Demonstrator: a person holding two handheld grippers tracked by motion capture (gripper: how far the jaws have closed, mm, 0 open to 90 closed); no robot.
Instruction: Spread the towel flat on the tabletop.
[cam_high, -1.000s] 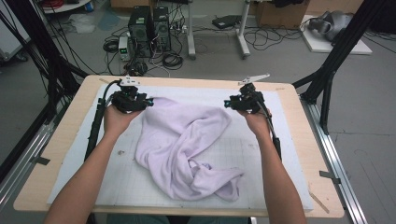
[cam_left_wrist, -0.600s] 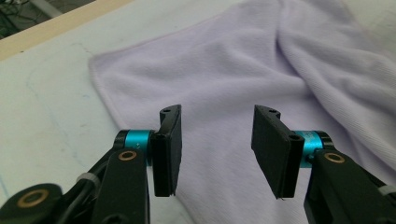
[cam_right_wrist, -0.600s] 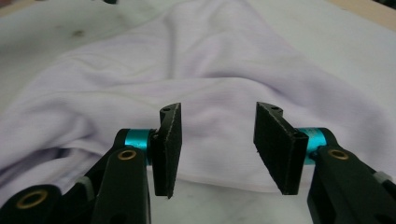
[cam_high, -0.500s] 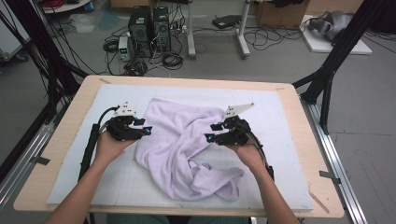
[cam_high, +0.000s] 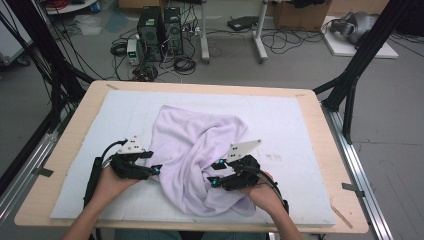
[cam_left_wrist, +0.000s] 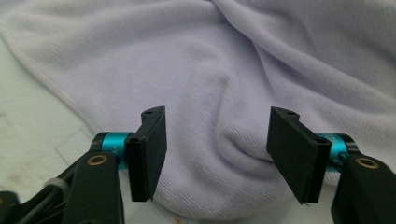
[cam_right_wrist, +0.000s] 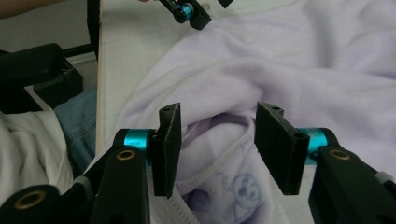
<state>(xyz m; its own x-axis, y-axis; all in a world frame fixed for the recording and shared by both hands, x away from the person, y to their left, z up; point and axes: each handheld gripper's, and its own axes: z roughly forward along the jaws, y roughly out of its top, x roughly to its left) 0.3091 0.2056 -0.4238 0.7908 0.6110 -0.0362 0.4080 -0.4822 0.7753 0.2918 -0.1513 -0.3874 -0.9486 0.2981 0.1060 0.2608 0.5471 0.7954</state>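
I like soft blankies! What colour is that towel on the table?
The towel is pale lilac, clearest in the left gripper view.

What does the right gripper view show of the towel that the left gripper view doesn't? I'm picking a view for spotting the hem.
The right gripper view shows a stitched hem and a small blue printed figure between the right claw's open jaws. The left gripper view shows a plain rounded fold between the left claw's jaws, which have just been opening. Both show the lilac towel lying on the white mat.
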